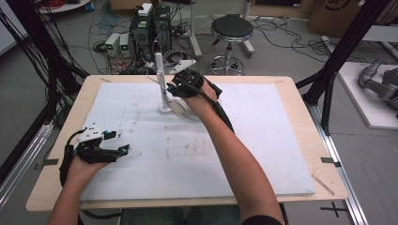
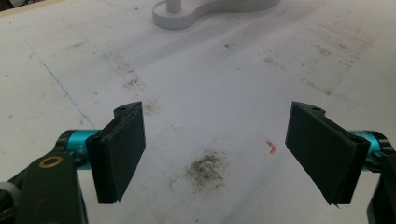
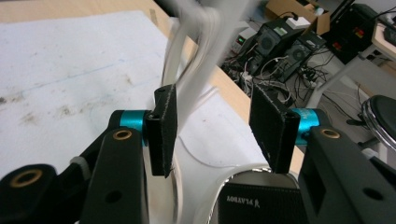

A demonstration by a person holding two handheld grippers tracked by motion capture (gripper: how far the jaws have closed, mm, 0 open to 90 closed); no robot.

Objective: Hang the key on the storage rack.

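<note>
At the far middle of the table point(image 1: 56, 187), right gripper point(image 3: 212, 133) jaws apart around the white stand point(image 1: 162, 89); left gripper point(image 2: 215, 154) jaws wide apart.

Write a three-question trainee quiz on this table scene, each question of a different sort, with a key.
1. True or false: the left claw grips the white plastic stand with its upright post.
2. Which claw is at the stand? A) left B) right
3. Fill in: the stand's base rests on the white foam ___ that covers the table.

Key
1. False: in the left gripper view its jaws stand wide apart over bare board, holding nothing.
2. B: the right claw has its jaws open on either side of the white post.
3. board
</note>
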